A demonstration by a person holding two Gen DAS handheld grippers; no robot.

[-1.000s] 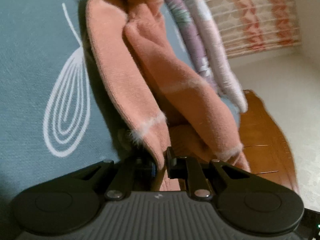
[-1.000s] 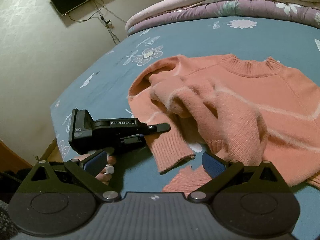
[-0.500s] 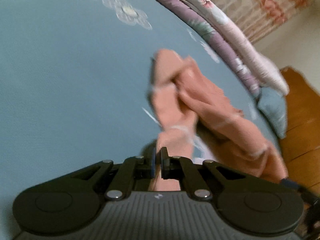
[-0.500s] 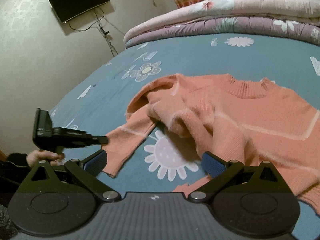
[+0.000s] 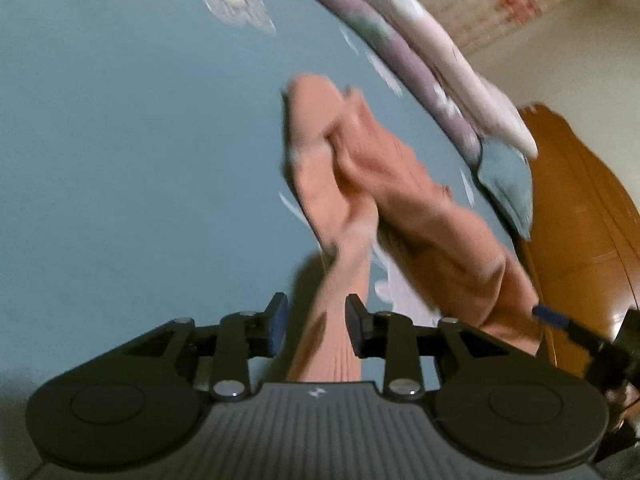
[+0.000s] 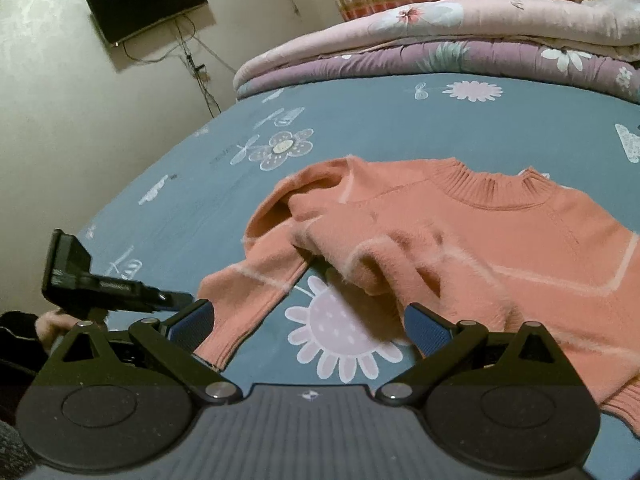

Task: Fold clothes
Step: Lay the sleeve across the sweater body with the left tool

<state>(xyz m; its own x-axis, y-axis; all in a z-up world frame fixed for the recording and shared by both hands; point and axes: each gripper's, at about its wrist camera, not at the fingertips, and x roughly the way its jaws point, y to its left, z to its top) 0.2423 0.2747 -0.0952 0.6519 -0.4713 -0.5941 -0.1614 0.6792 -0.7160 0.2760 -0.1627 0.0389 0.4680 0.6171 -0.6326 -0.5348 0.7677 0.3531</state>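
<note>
An orange knit sweater (image 6: 460, 240) with pale stripes lies front up on the blue flowered bed sheet (image 6: 360, 120), its body still bunched near the middle. Its left sleeve (image 6: 256, 292) stretches out straight toward the bed's edge. In the left wrist view my left gripper (image 5: 316, 320) is open, and the sleeve's cuff end (image 5: 344, 264) lies loose between its spread fingers. The same gripper (image 6: 100, 284) shows at the left of the right wrist view, held by a hand (image 6: 48, 324). My right gripper (image 6: 308, 316) hangs open above a printed flower, holding nothing.
Folded pink and purple quilts (image 6: 440, 40) are stacked along the far side of the bed. A black screen (image 6: 144, 0) hangs on the wall to the left. Brown wooden furniture (image 5: 580, 220) stands past the bed's end.
My left gripper pulled the sleeve out straight across the sheet, then opened and let the cuff go. The right gripper stayed open and drew back a little.
</note>
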